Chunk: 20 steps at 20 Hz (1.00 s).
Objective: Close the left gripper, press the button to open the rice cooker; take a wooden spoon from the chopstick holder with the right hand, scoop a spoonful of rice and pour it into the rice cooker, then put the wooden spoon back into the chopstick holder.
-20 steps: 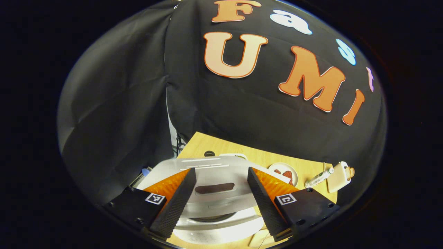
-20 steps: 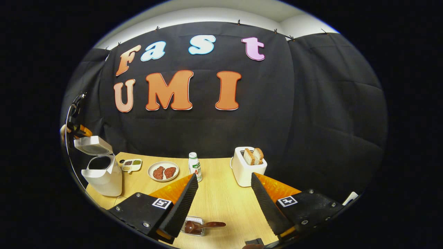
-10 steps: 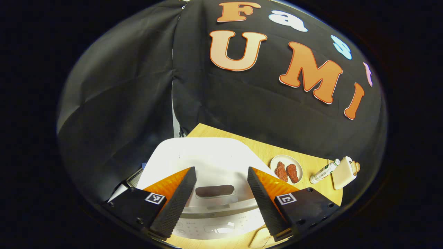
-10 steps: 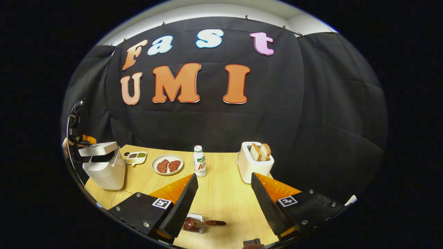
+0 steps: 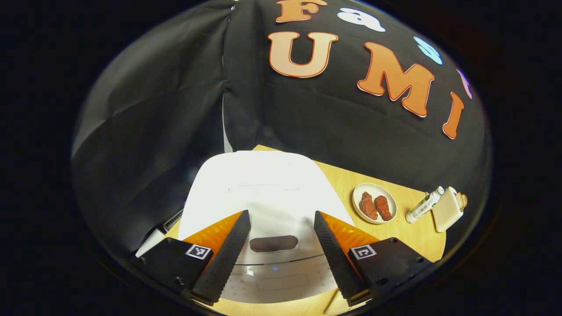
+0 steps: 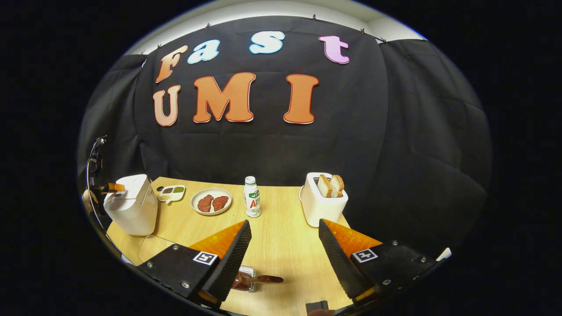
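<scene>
I am holding the left gripper directly over the front of the white rice cooker, its fingers spread wide with nothing between them, so that the dark oblong release button is sitting framed in the gap. I judge this placement is meant to line the tool up with the button; the task wants the fingers pressed together first, and that closing is not yet done. The lid is lying down flat on the cooker. The button's long axis is running crosswise, from one finger toward the other, and the cooker's front panel is facing toward me.

I am keeping the right gripper above the near edge of the wooden table, its fingers also spread and pinching nothing. Below its left finger, a wooden spoon is lying roughly level, its bowl resting in a small clear container and its handle pointing right across the view. I cannot tell from here whether that container is the chopstick holder.

From the right gripper view, the rice cooker is standing at the far left of the table, well apart from the plate of meat, the small bottle and the toaster.
</scene>
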Available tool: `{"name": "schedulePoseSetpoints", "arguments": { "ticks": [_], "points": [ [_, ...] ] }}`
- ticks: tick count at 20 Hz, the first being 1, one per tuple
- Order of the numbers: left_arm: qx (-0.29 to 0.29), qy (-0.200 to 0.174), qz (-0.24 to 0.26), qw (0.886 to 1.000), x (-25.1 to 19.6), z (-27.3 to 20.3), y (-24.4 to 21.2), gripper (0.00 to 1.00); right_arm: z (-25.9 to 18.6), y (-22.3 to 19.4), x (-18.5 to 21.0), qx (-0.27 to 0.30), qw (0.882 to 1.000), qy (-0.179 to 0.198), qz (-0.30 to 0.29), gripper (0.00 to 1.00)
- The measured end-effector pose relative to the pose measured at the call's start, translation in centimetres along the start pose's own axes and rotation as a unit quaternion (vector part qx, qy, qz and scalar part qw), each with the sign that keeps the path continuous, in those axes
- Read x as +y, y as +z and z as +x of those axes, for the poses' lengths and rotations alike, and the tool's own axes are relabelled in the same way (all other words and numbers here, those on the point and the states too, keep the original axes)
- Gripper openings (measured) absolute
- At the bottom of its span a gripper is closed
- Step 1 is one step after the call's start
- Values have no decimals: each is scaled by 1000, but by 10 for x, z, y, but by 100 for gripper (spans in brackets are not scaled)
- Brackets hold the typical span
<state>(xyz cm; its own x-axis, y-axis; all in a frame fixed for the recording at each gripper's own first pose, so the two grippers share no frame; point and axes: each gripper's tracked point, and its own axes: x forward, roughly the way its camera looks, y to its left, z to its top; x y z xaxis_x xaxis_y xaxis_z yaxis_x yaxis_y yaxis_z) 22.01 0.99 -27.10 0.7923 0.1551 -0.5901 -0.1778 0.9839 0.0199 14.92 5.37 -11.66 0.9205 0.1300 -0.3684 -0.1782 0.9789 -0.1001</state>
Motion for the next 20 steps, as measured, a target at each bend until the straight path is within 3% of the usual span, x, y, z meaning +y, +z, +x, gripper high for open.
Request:
{"name": "schedulePoseSetpoints", "arguments": {
  "ticks": [2, 5, 9, 11, 15, 20],
  "points": [
    [-9, -3, 46, 999, 1, 0, -11, 100, 0, -2, 1, 5, 1000, 3, 0, 96],
    [-29, -15, 25, 999, -3, -2, -2, 100, 0, -1, 3, 2, 1000, 3, -10, 96],
    [0, 1, 77, 997, -1, -7, -10, 100, -1, 2, 11, -6, 1000, 9, 8, 96],
    [-3, 1, 73, 997, -5, -24, -5, 100, -4, 7, 12, -15, 1000, 8, 13, 96],
    [-73, -22, 46, 996, -25, -69, 55, 99, -12, 33, 5, -43, 999, -4, 13, 96],
    [-196, -55, 33, 978, -38, -173, 142, 99, -32, 73, -6, -88, 996, -26, 16, 96]
  ]
}}
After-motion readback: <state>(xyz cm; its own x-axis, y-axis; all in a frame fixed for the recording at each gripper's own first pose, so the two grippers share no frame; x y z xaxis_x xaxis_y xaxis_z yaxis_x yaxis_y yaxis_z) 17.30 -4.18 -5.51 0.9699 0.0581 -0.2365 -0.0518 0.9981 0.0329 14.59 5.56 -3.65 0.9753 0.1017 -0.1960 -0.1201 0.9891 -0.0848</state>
